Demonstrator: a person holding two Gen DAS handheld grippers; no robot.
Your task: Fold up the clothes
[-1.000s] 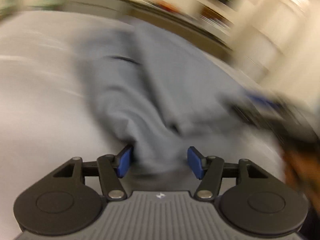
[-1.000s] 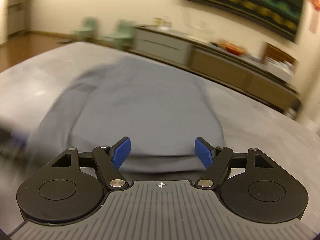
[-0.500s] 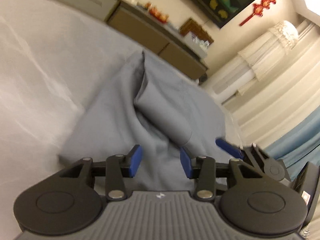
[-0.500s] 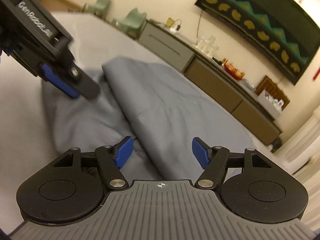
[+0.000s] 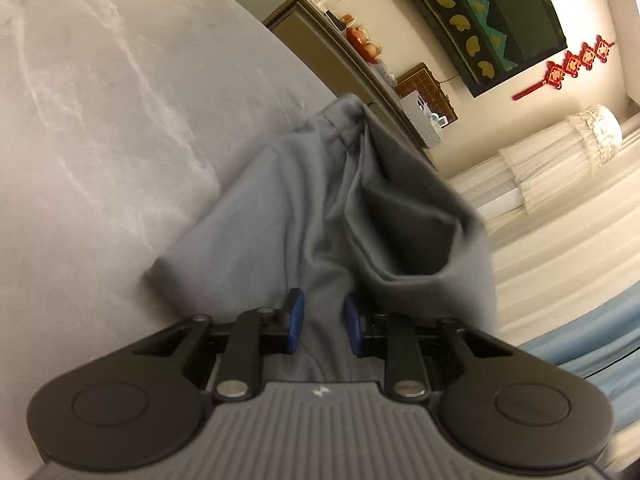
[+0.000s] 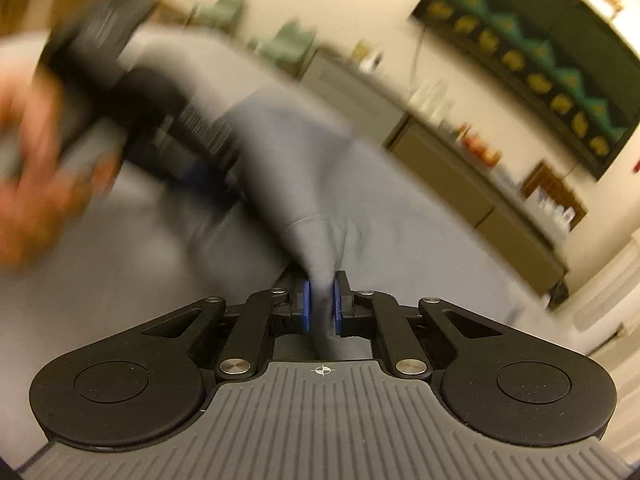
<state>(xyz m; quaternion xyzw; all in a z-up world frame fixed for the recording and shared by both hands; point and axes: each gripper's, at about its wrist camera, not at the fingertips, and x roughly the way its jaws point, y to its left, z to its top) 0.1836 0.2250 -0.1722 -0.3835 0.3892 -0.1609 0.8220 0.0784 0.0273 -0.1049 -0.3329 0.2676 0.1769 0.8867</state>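
Garment (image 5: 304, 208): grey, soft, bunched on the grey desk (image 5: 88, 112), near edge gathered toward both cameras, a loose fold standing up on its right side in the left wrist view. Right hand-held gripper (image 6: 319, 300) has just been closing and its blue pads (image 6: 306, 304) now pinch a ridge of the cloth; grip looks narrow, on a small gathered tuck rather than a clean hem. Left hand-held gripper (image 5: 323, 322) has also just been closing, with cloth running between its pads (image 5: 297, 314); whether the pads actually press the fabric I cannot tell, a gap still shows each side. Right wrist view is smeared, the other gripper and the person's hand (image 6: 28, 168) show at upper left, close to the cloth. Step in hand, as I read it: secure two points on the near edge before lifting or folding over. To do it well: finish the left close until the fabric is firmly caught, check it's one edge layer and not the whole bunch, or the fold drags extra cloth. Keep both grips on the same edge, well apart, so the edge pulls taut. Lift evenly, both sides together. Risk: right tuck slips out if tension comes on unevenly; the standing fold may collapse inward and leave a crease.
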